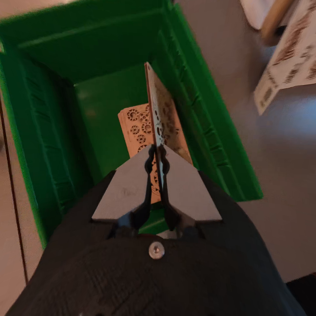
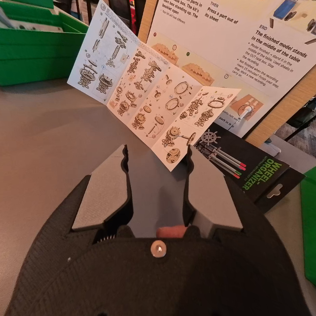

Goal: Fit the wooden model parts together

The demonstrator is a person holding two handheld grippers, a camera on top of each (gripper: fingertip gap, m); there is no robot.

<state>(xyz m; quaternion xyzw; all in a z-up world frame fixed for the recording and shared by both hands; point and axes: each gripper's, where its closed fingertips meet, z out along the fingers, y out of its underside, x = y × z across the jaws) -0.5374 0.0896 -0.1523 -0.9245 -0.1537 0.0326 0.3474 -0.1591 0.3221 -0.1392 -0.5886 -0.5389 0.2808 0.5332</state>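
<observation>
Left gripper [image 1: 157,148]: black-and-grey fingers clamped on a thin, laser-cut wooden sheet [image 1: 158,109], held edge-on and upright over a deep green plastic bin [image 1: 51,111].
Bin interior: a second flat wooden sheet of gear shapes [image 1: 136,126] lies on the bin floor, near the right wall; the left half of the floor is bare.
Right gripper [image 2: 157,154]: fingers spread wide, holding nothing, above bare grey tabletop [image 2: 51,136].
Ahead of it: a folded white paper instruction leaflet [image 2: 145,89] stands upright, close to the right fingertip.
Behind: a white printed board [image 2: 239,51], a dark cardboard kit box [image 2: 248,171], and green bins [image 2: 34,56] at far left.
</observation>
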